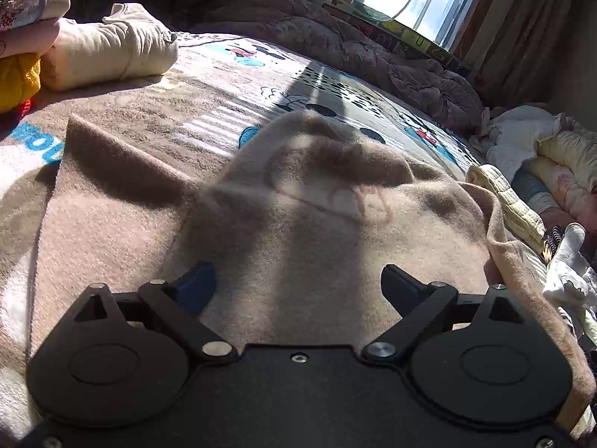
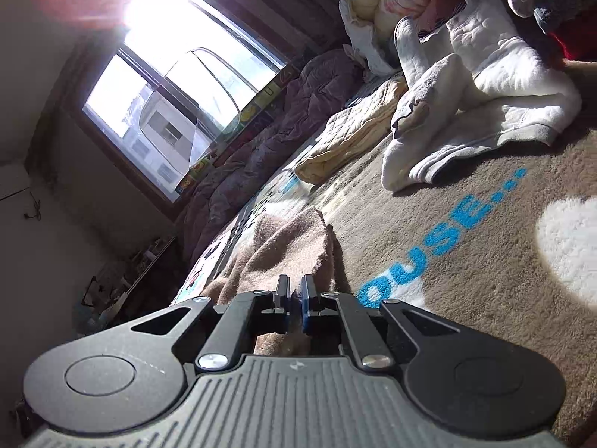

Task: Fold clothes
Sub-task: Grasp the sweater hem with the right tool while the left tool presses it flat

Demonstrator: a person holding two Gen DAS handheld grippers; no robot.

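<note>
tan garment (image 1: 298, 201) | left claw (image 1: 298, 283) spread wide over it | right claw (image 2: 295, 295) pinched on its edge

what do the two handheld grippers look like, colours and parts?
Left gripper: black body, round pivot discs, black links with silver screws, one blue finger, one black. Right gripper: same black linkage, grey ribbed housing, one blue pad. No cables or sleeves visible.

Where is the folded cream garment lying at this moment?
In the left wrist view the folded cream garment lies at the upper left on the cartoon blanket, right beside a yellow item at the left edge.
</note>
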